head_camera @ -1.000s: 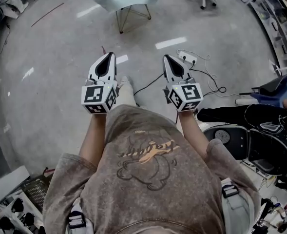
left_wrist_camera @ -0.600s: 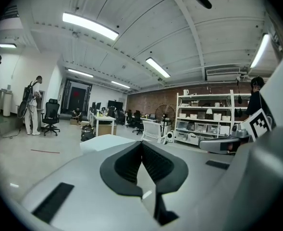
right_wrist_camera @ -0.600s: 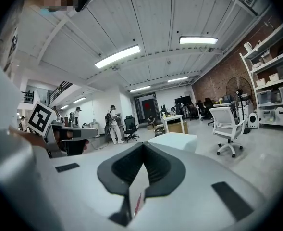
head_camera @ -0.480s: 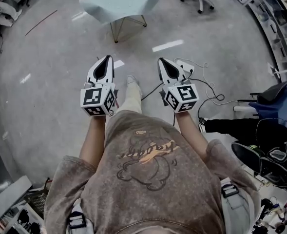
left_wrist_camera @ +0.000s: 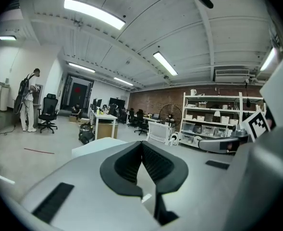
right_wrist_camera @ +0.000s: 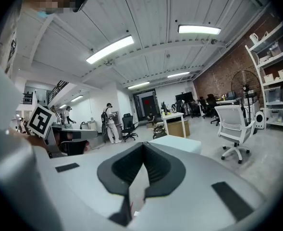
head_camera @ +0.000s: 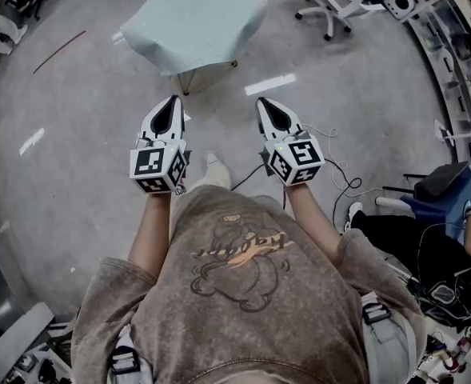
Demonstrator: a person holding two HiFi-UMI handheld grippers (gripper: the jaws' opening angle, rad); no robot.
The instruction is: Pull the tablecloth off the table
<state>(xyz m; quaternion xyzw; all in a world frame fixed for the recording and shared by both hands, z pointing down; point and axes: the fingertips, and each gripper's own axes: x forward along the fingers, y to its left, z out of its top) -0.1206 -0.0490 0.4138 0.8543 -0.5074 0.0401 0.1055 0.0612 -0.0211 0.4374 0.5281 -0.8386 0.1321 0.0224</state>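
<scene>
**Pre-grasp: standing short of the covered table, both grippers shut on nothing**

Holding left gripper (head_camera: 173, 101) and right gripper (head_camera: 265, 102) side by side ahead of the chest, aiming both toward the tablecloth (head_camera: 195, 21). Showing jaws pressed together in each gripper view, nothing between them. Locating the pale tablecloth up ahead, well apart from both tips, draped over the small table (head_camera: 185, 82) and covering it almost wholly.

Judging the step as approach, with no contact on the cloth yet. Needing next: getting within reach of the near hem, spreading the jaws, pinching a fold at an edge or corner, then drawing back level and sliding the cloth off without tipping the light table. Flagging the cable (head_camera: 243, 178) lying on the floor (head_camera: 75, 158) just ahead of the feet as a likely trip risk.

Checking writing: looping script plus a tiny line on the shirt print (head_camera: 239, 250), inverted and too small to read. Finding no brand elsewhere. Treating the square markers (head_camera: 149, 162) as patterns, not text.
</scene>
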